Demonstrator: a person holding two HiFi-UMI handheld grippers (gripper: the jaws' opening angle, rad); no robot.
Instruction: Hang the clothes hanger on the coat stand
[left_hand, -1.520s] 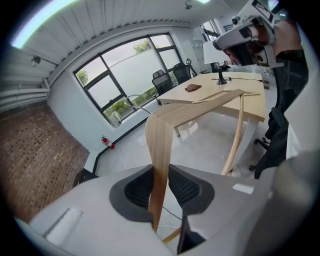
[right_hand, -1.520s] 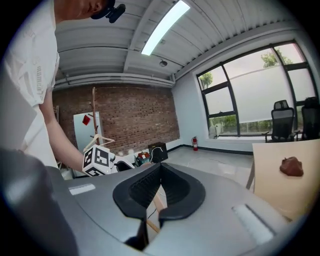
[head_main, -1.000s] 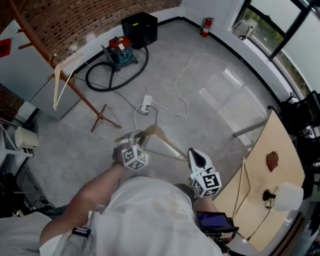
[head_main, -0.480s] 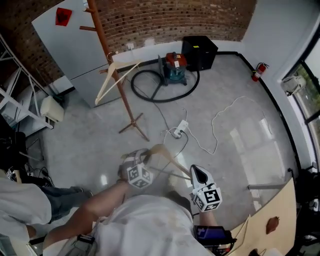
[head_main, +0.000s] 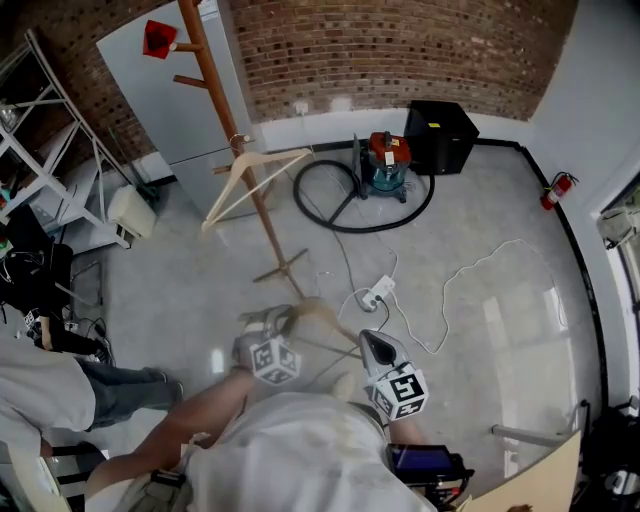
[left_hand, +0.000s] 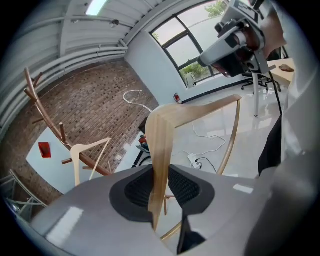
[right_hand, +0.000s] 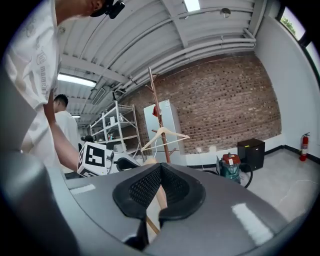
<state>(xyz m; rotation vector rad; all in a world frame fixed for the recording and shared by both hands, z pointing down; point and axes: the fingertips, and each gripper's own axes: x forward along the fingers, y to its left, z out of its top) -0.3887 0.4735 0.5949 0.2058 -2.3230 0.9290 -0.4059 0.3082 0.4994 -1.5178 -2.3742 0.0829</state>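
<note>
A wooden clothes hanger (head_main: 322, 312) is held low in front of me by both grippers. My left gripper (head_main: 282, 320) is shut on one arm of the hanger (left_hand: 161, 150), with the pads pressing on the wood. My right gripper (head_main: 366, 340) grips the other end, and the wooden arm (right_hand: 159, 197) shows between its pads. The brown wooden coat stand (head_main: 232, 130) rises ahead at upper left on crossed feet. A second pale hanger (head_main: 250, 172) hangs from one of its pegs. The stand (right_hand: 156, 105) shows straight ahead in the right gripper view.
A red and teal vacuum cleaner (head_main: 388, 165) with a black hose and a black box (head_main: 440, 135) stand by the brick wall. A power strip (head_main: 375, 295) and white cables lie on the floor. Metal shelving (head_main: 50, 130) and a person (head_main: 50, 385) are at left.
The view has swung toward the brick wall, so the coat stand now sits nearer and more central. Both grippers keep their hold on the hanger, carried along toward the stand.
</note>
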